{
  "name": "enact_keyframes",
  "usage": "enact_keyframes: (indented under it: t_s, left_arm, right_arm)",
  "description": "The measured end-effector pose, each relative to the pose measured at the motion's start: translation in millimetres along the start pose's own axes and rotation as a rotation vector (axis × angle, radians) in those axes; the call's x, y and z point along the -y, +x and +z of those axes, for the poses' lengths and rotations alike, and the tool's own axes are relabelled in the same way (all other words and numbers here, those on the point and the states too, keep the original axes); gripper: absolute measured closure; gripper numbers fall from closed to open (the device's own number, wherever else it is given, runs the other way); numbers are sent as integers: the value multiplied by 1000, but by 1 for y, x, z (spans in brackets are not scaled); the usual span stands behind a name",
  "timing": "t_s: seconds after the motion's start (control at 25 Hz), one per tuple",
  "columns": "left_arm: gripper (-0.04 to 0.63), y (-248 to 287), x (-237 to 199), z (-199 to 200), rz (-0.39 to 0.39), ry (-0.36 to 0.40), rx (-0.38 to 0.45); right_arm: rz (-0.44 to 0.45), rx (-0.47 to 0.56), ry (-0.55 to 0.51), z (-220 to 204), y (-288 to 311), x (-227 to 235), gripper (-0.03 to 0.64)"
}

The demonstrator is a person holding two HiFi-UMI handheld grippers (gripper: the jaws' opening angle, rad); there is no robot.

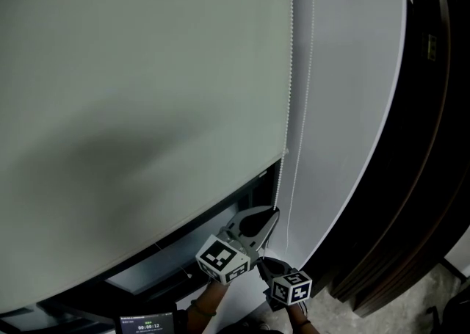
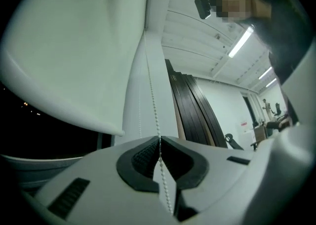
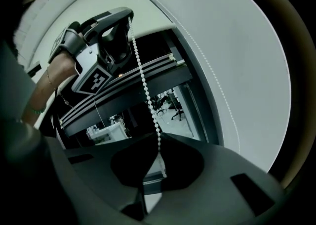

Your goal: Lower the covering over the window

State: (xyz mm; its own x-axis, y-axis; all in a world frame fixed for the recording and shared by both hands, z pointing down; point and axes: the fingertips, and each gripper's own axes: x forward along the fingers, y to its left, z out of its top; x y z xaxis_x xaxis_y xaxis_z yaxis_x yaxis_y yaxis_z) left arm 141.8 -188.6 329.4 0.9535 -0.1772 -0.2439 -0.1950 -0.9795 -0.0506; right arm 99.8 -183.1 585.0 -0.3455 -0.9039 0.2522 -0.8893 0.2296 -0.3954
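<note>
A pale grey-green roller blind [image 1: 139, 105] covers most of the window, and its bottom bar [image 1: 220, 204] slants low across the dark pane. A white bead chain [image 1: 291, 68] hangs along the blind's right edge. My left gripper [image 1: 273, 213], white, is shut on one strand of the chain just below the blind's corner. In the left gripper view the beads [image 2: 153, 105] run up from its closed tips [image 2: 159, 140]. My right gripper [image 1: 261, 260], dark, sits just below it. In the right gripper view its jaws [image 3: 159, 149] are shut on the chain [image 3: 143, 80], under the left gripper [image 3: 129, 16].
White wall [image 1: 345, 105] runs beside the chain on the right. Dark wooden panels [image 1: 418, 142] stand further right, over a speckled floor [image 1: 440, 288]. The dark window frame and sill [image 1: 169, 266] lie below the blind. A small timer screen [image 1: 147, 323] shows at the bottom edge.
</note>
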Motion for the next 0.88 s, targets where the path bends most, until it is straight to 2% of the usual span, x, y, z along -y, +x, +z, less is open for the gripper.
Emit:
enact_keyframes:
  t_s: [0.16,0.2,0.24,0.32,0.44,0.56,0.68,0.88]
  left_arm:
    - [592,-14,-8,5,57,-31,67]
    - [592,-15,-11,-3,68,-27,51]
    - [592,-16,-14,-19,75,-14,1]
    - [592,-20,-17,-75,78,-1,-161]
    - [592,-47,-13,-171,96,-121,-391]
    - [592,-81,4,-240,98,-206,-571]
    - [593,-92,21,-264,89,-248,-612]
    - [593,-84,27,-267,64,-249,-627]
  right_arm:
    - [4,12,58,1,-13,-2,595]
    - [4,21,59,6,-19,-3,594]
    - [0,37,49,13,-25,-3,594]
    - [-14,90,13,35,-35,-5,592]
    - [-13,234,-34,93,-56,-18,550]
    - [40,377,-100,164,-76,-48,515]
    - [69,455,-217,219,-81,-68,505]
    - [63,493,-356,285,-66,-82,503]
